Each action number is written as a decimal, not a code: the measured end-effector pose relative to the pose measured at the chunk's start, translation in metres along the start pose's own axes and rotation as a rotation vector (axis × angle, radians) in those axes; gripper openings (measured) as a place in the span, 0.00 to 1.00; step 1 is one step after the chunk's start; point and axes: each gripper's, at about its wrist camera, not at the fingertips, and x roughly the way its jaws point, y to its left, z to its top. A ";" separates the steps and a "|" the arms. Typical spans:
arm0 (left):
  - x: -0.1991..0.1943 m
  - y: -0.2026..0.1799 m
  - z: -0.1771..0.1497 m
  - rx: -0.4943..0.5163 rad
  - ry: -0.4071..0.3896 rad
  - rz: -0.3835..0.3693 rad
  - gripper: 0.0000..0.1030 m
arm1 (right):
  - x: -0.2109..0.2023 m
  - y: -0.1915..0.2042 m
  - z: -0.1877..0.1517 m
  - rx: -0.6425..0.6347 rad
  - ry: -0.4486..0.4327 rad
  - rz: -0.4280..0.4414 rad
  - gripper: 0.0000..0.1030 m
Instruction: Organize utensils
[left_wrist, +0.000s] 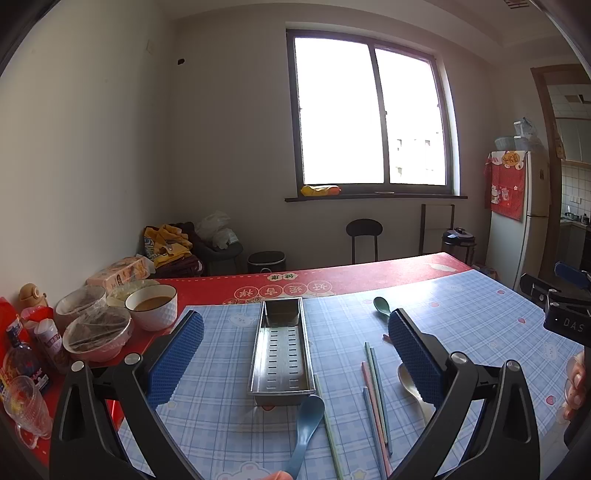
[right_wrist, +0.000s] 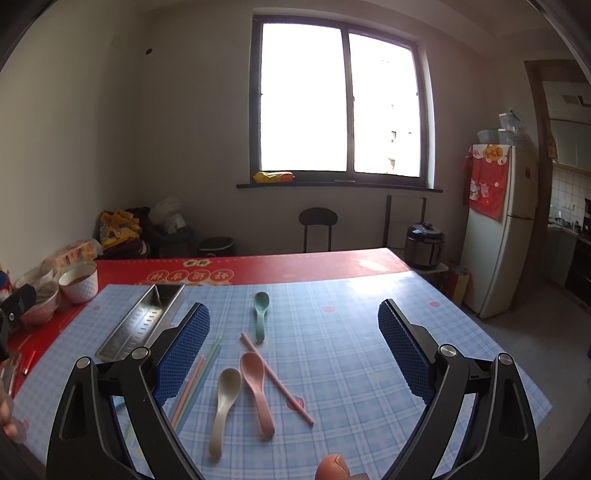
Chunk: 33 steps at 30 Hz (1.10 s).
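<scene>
Both tongs, left (left_wrist: 295, 350) and right (right_wrist: 293, 349), gape wide and empty above the checked cloth (right_wrist: 351, 332), metal tray (left_wrist: 280, 350) and scattered spoons

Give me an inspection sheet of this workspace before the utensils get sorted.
Surface: blue checked mat over a red tablecloth.
Job's things: metal tray empty; green spoon, pink spoon, cream spoon, blue spoon and chopsticks loose on the mat.
Clutter: bowls, bottles, a glass at left.
Grippers: left gripper and right gripper open, holding nothing.
Cables: nothing seen.
Surroundings: window, fridge, stool.
</scene>
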 end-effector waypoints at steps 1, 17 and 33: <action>0.000 0.000 0.000 0.000 0.000 0.000 0.95 | 0.000 0.000 0.000 0.001 0.001 -0.001 0.87; 0.001 0.003 0.001 0.002 0.002 0.020 0.95 | 0.006 0.004 -0.001 -0.009 0.016 -0.002 0.87; 0.069 0.063 -0.080 -0.090 0.272 -0.147 0.93 | 0.071 0.000 -0.054 0.046 0.241 0.142 0.87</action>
